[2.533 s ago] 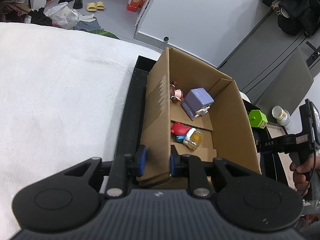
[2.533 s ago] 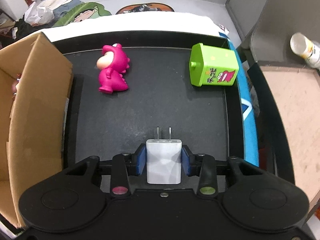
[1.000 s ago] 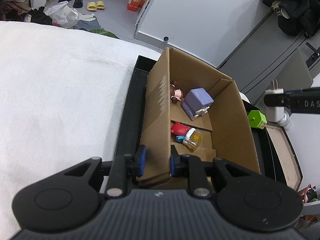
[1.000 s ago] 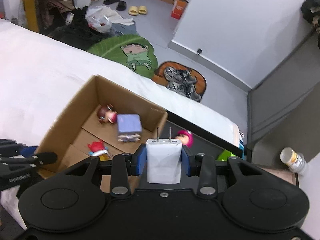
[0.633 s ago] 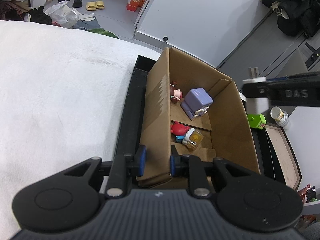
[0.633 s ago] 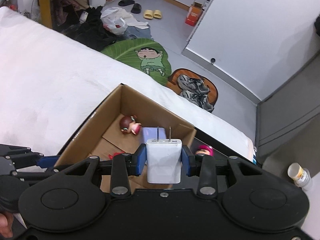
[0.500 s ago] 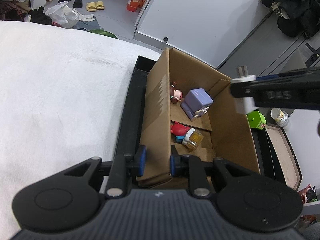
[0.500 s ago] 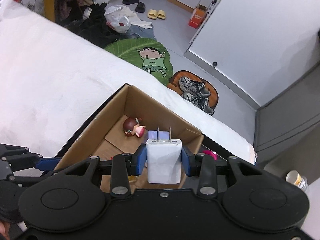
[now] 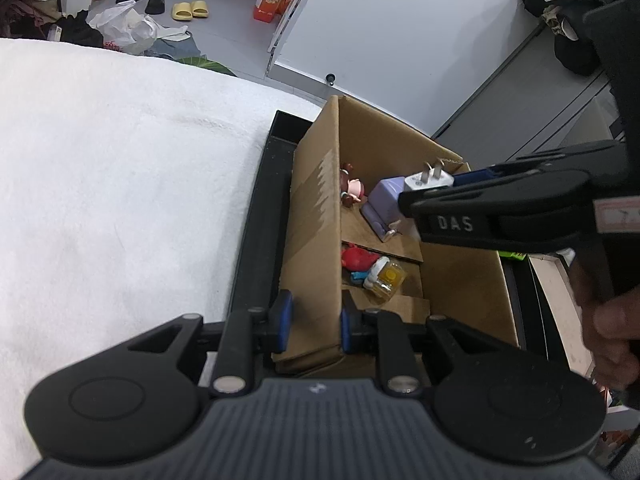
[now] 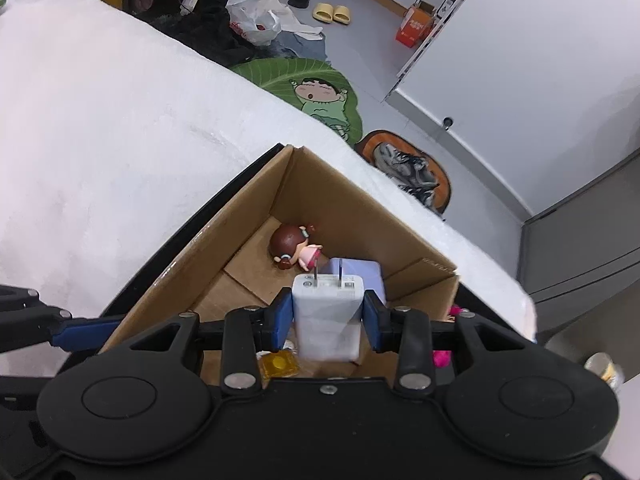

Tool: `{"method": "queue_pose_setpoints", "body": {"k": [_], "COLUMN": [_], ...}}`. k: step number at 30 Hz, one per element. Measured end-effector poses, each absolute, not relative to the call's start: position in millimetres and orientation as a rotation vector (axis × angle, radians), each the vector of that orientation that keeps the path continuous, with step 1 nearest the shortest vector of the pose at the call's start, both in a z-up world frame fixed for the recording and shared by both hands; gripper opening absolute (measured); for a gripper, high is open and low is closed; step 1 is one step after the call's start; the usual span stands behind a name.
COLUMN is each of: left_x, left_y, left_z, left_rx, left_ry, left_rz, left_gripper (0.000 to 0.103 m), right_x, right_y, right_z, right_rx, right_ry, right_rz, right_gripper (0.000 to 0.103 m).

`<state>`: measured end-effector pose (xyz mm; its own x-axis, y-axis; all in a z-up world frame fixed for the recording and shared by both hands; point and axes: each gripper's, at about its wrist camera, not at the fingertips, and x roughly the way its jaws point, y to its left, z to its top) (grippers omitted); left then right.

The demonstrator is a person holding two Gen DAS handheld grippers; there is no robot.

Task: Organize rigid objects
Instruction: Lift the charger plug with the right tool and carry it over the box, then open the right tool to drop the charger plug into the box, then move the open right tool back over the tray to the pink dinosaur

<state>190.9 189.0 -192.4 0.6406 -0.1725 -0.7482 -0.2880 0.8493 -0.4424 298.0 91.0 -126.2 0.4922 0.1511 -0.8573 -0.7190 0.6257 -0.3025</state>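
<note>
The cardboard box (image 9: 460, 280) is open at the top. Its near left wall is clamped by the left gripper (image 9: 312, 320), blocking that edge. The right gripper (image 10: 328, 316), closed on a white charger (image 10: 326, 320), occupies the space above the far right interior. On the floor, a purple block (image 9: 384, 200) and doll figure (image 10: 294, 246) fill the far end; a red toy (image 9: 356, 258) and yellow cube (image 9: 386, 280) fill the near part.

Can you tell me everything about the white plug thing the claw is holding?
The white charger plug is a smooth, boxy plastic block with rounded edges and two thin metal prongs pointing away from the claw. Small grey print sits on the face around the prongs. The right claw pinches its sides between blue pads, holding it in the air over the open cardboard box.
</note>
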Motion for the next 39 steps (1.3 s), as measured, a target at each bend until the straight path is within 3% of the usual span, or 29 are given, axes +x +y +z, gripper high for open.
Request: {"method": "queue_pose_setpoints", "body": {"k": [17,24,28,39], "left_x": [191.4,190.2,189.7,188.5], "left_y": [192.5,191.9,190.8,189.8], "left_z": [-194.5,-194.9,-194.1,-192.2], "left_rx": [-0.584,-0.584,-0.578,-0.574], "left_ry": [0.886,0.884,0.884,0.884], "left_rz": [0.061,0.061,0.063,0.069], "left_gripper": [0.021,0.022,0.022,0.022], "right_x": [310.0,301.6,290.9,279.7], "right_y": [97.4,80.7,68.6,27.3], "right_z": [-159.1,-138.5,-121.6,-78.6], "right_rx": [-0.696,-0.670,-0.684,-0.685], "right_ry": [0.999,0.958,0.898,0.721], "right_rz": [0.604,0.585,0.565,0.482], "right_gripper": [0.037,0.046,0.063,0.077]}}
